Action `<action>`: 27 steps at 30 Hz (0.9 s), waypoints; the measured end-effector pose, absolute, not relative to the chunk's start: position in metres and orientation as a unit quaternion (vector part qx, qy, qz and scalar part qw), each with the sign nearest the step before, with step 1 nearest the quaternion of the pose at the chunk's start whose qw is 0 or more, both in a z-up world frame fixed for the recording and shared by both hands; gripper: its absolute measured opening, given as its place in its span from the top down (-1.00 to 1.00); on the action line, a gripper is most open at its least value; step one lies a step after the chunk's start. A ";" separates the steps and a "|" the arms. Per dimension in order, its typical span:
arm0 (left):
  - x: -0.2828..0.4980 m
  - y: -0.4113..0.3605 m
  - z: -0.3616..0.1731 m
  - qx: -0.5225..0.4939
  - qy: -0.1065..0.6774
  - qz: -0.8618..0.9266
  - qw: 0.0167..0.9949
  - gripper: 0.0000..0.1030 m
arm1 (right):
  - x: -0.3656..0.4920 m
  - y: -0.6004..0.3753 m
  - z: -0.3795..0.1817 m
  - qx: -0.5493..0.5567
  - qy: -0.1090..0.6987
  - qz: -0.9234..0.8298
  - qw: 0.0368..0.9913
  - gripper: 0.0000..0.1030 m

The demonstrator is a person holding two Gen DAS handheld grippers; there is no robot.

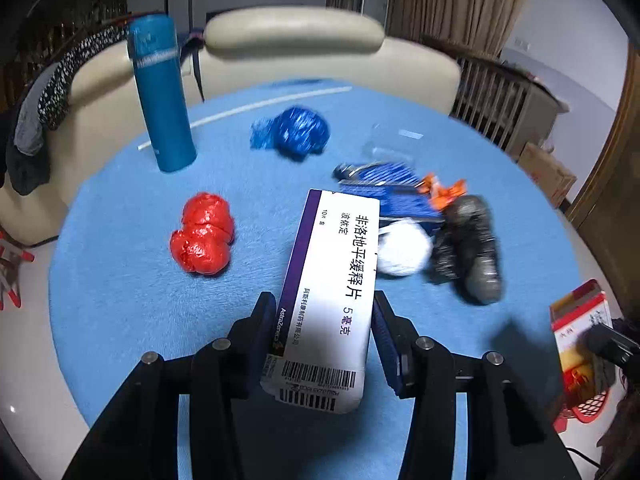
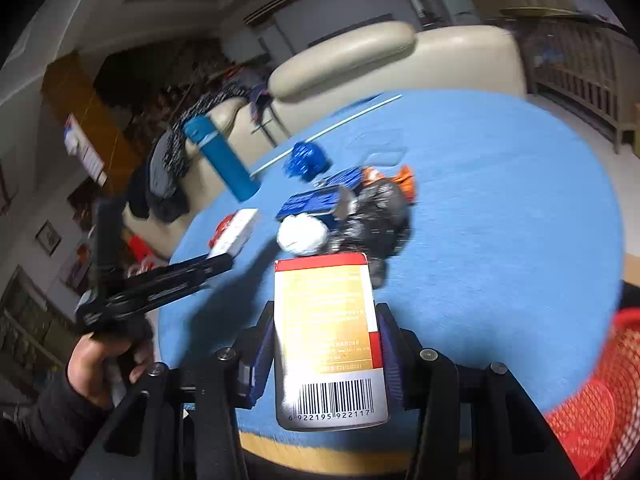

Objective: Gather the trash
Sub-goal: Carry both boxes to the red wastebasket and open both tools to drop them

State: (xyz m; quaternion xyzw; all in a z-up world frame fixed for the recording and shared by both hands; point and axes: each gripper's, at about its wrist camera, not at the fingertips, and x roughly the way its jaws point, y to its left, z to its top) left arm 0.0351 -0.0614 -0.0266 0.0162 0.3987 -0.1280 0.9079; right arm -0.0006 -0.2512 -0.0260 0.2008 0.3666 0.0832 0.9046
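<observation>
My left gripper [image 1: 323, 300] is shut on a white and purple medicine box [image 1: 332, 264], held above the blue table cloth [image 1: 120, 288]. My right gripper [image 2: 326, 312] is shut on a red and yellow carton [image 2: 326, 332] near the table's front edge. On the cloth lie a red crumpled ball [image 1: 204, 240], a blue crumpled ball [image 1: 300, 132], a white wad [image 1: 404, 248], a black bag [image 1: 468, 248], a blue packet [image 1: 392, 192] and an orange wrapper [image 1: 444, 192]. The right wrist view shows the left gripper [image 2: 224, 264] and the hand [image 2: 92, 360] holding it.
A tall blue bottle [image 1: 160, 92] stands at the back left of the table, with a thin white straw [image 1: 260, 104] lying behind it. A red mesh basket [image 2: 592, 400] sits at the lower right beside the table. Cream chairs [image 1: 296, 32] stand beyond the far edge.
</observation>
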 end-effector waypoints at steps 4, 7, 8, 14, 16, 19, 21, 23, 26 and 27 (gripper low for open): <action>0.017 -0.075 -0.009 0.015 0.376 -0.154 0.914 0.03 | -0.035 -0.277 -0.015 0.213 0.340 0.036 0.915 0.03; 0.003 -0.097 0.007 0.021 0.357 -0.183 0.916 0.03 | -0.062 -0.305 -0.010 0.226 0.323 -0.007 0.919 0.03; -0.002 -0.102 0.010 0.022 0.354 -0.192 0.915 0.03 | -0.071 -0.316 -0.009 0.231 0.317 -0.023 0.919 0.03; -0.022 -0.148 0.028 0.037 0.337 -0.251 0.907 0.03 | -0.118 -0.375 -0.009 0.256 0.298 -0.111 0.913 0.03; -0.027 -0.166 0.030 0.044 0.336 -0.269 0.902 0.03 | -0.130 -0.392 -0.012 0.265 0.295 -0.133 0.909 0.03; -0.036 -0.192 0.030 0.058 0.337 -0.294 0.893 0.03 | -0.147 -0.414 -0.020 0.269 0.297 -0.164 0.902 0.03; -0.042 -0.210 0.029 0.066 0.341 -0.312 0.885 0.03 | -0.156 -0.426 -0.027 0.276 0.299 -0.177 0.896 0.03; -0.052 -0.231 0.026 0.078 0.344 -0.332 0.875 0.03 | -0.165 -0.436 -0.036 0.277 0.306 -0.195 0.890 0.03; -0.062 -0.259 0.022 0.097 0.348 -0.356 0.862 0.03 | -0.171 -0.448 -0.047 0.289 0.315 -0.207 0.880 0.03; -0.066 -0.270 0.020 0.103 0.350 -0.365 0.856 0.03 | -0.173 -0.449 -0.051 0.289 0.317 -0.212 0.878 0.03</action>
